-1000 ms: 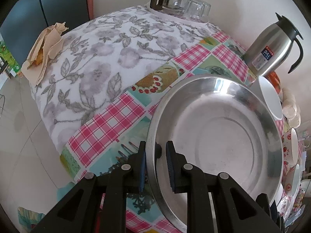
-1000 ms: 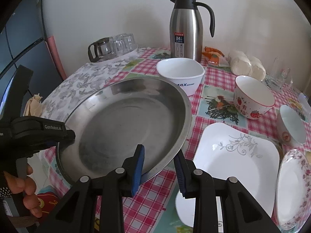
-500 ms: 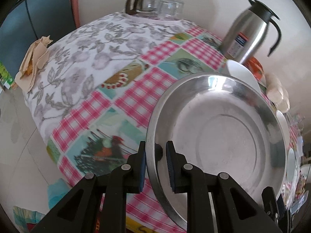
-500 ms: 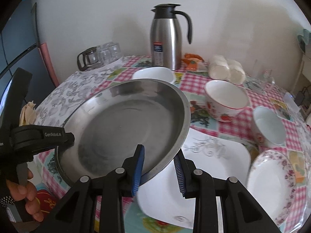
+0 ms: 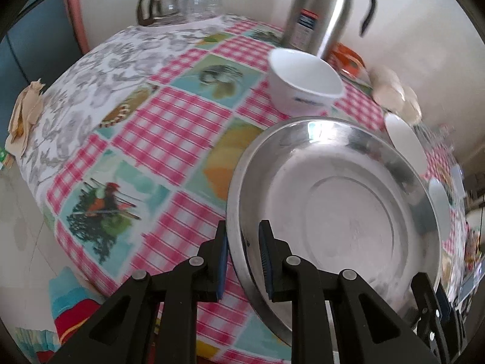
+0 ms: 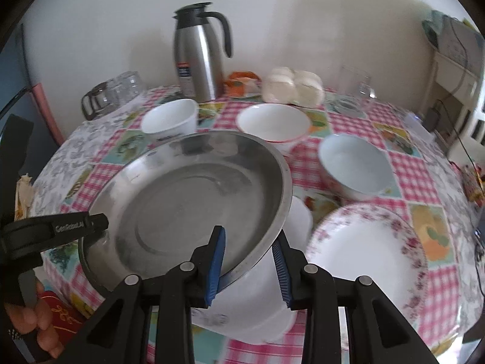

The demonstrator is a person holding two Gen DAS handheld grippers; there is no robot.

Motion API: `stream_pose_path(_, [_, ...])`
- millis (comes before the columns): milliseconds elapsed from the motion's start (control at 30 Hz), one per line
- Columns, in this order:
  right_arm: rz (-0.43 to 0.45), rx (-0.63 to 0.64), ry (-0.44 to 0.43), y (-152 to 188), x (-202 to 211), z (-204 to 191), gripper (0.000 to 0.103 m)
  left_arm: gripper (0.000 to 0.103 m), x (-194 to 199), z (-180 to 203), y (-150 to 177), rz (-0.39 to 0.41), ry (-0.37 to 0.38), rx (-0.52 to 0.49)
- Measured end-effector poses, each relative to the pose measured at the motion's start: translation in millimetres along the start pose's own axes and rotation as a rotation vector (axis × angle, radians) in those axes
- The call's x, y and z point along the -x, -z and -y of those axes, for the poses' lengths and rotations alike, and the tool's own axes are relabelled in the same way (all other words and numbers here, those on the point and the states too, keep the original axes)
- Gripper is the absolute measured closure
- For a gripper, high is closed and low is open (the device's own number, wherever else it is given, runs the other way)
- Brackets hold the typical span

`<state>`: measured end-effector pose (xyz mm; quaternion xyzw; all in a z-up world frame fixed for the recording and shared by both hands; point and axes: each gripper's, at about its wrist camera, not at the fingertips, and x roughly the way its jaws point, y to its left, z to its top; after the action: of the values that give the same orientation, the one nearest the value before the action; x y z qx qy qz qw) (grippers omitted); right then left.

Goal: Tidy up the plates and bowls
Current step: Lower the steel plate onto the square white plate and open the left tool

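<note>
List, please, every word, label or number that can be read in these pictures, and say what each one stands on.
"GenRobot.AI": on the left hand-held gripper, in the right wrist view; small, slightly soft.
Label on the steel thermos jug: blurred, unreadable.
Blue print on the white bowl: blurred, unreadable.
Gold script on the red item at the table edge: unreadable.

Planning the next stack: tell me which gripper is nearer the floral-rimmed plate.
Right. The right gripper straddles the steel pan's rim beside the floral-rimmed plate; the left gripper grips the pan's opposite rim.
</note>
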<state>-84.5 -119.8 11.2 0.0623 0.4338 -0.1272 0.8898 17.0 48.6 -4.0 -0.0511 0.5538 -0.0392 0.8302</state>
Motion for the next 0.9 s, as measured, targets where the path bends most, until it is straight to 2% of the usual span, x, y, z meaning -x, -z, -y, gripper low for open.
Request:
stream_pose_path(467, [-0.063, -0.022, 0.082, 16.7, 7.5, 36.8, 0.068, 0.083, 10.3, 36.3, 27.3, -0.029, 0.064, -0.065])
stream_pose_path(600, [-0.088, -0.035, 0.082, 21.7, 10.5, 39.6, 0.068, 0.083, 13.2, 32.1, 30.3, -0.049, 0.106, -0.034])
stream_pose_path(900, [-0.192, -0.023, 0.075, 31.4, -2.7, 35.0, 0.068, 0.083, 5.8, 17.6, 35.1, -0.095, 0.132, 0.041])
